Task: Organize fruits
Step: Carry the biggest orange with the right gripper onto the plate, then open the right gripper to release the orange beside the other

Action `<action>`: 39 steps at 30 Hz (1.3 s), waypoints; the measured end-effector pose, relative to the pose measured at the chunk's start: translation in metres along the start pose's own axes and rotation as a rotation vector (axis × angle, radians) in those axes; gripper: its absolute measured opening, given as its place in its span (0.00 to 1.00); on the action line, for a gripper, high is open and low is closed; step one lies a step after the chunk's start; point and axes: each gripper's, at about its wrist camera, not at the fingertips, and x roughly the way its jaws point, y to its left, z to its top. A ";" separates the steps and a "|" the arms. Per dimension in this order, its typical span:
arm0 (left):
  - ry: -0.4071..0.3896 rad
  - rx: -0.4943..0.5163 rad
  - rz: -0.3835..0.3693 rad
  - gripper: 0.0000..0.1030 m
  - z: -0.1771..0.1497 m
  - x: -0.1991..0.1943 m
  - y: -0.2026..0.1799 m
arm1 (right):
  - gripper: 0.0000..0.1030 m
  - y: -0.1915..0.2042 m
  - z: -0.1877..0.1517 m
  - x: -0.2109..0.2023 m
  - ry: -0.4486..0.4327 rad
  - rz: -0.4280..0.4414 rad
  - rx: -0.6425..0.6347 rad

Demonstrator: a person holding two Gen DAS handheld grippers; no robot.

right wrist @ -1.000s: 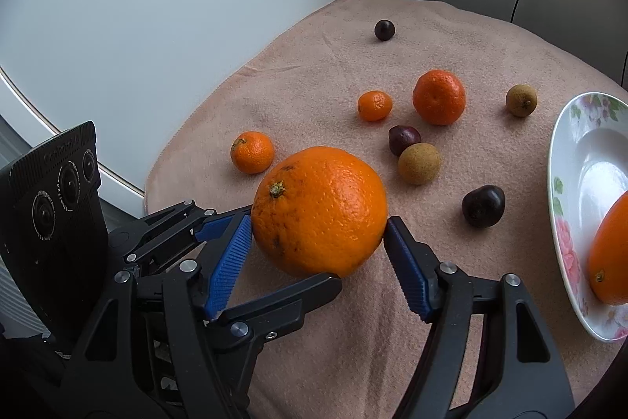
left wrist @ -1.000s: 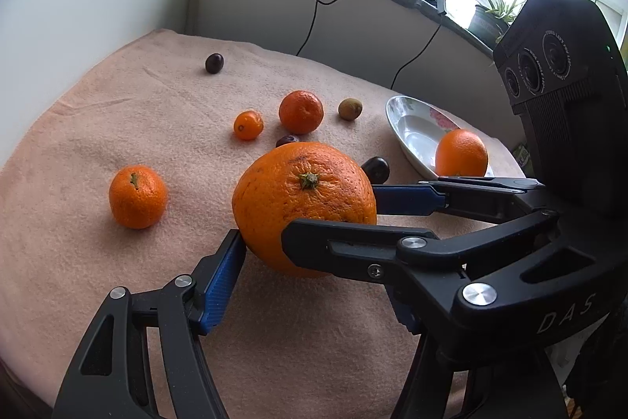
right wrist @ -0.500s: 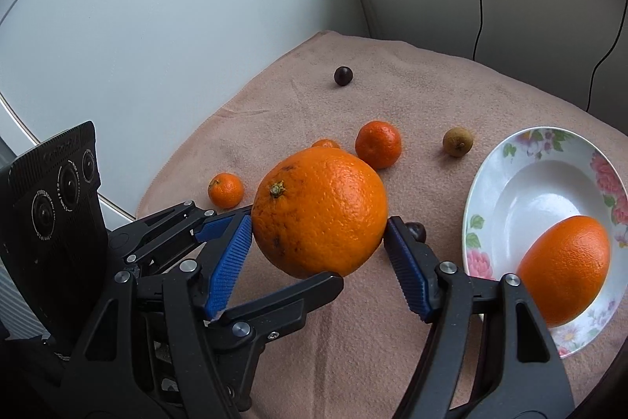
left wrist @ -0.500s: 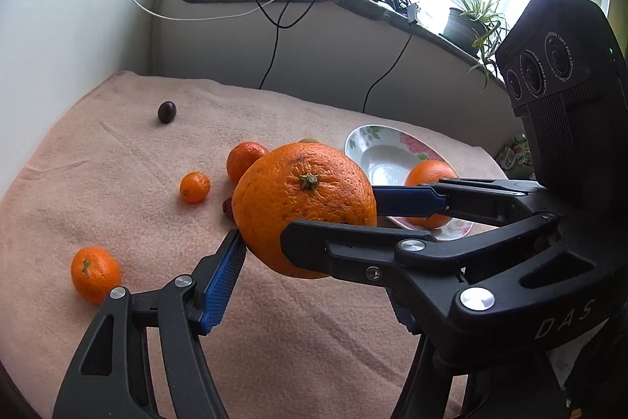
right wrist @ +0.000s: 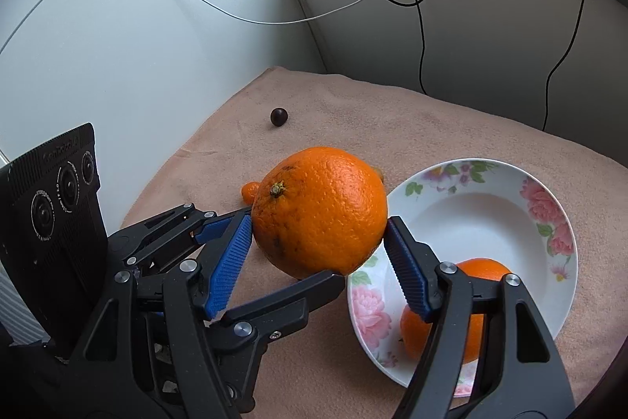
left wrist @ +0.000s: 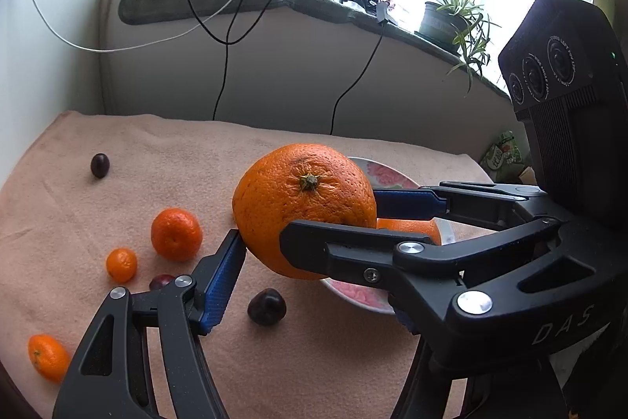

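A large orange [left wrist: 304, 209] is held in the air between both grippers. My left gripper [left wrist: 310, 246] is shut on the large orange, and my right gripper [right wrist: 320, 258] is shut on the same orange [right wrist: 320, 213]. It hangs over the near rim of a white flowered plate [right wrist: 490, 222], which holds a second orange [right wrist: 443, 309]. The plate [left wrist: 365, 295] and that orange [left wrist: 408, 228] show partly behind the held one in the left wrist view.
On the pink towel [left wrist: 314, 360] lie a mandarin [left wrist: 176, 234], two small mandarins [left wrist: 121, 264] [left wrist: 47, 356], dark plums [left wrist: 267, 307] [left wrist: 100, 165] and another [left wrist: 161, 281]. A wall and a windowsill with cables [left wrist: 223, 26] and a plant [left wrist: 459, 18] stand behind.
Both grippers have lifted the large orange off the towel and carried it toward the plate; it now hangs over the plate's rim.
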 end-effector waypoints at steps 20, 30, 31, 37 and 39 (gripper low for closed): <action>0.063 0.052 -0.055 0.65 0.031 0.064 -0.031 | 0.70 -0.074 0.012 -0.009 -0.017 -0.054 0.106; 0.079 0.072 -0.043 0.65 0.031 0.071 -0.036 | 0.70 -0.077 0.012 -0.010 -0.020 -0.083 0.123; 0.076 0.074 -0.043 0.65 0.030 0.070 -0.036 | 0.70 -0.076 0.012 -0.011 -0.028 -0.094 0.122; 0.042 0.102 -0.029 0.65 0.032 0.059 -0.039 | 0.70 -0.070 0.012 -0.019 -0.049 -0.147 0.096; 0.045 0.090 -0.032 0.65 0.030 0.057 -0.037 | 0.70 -0.068 0.011 -0.022 -0.059 -0.168 0.085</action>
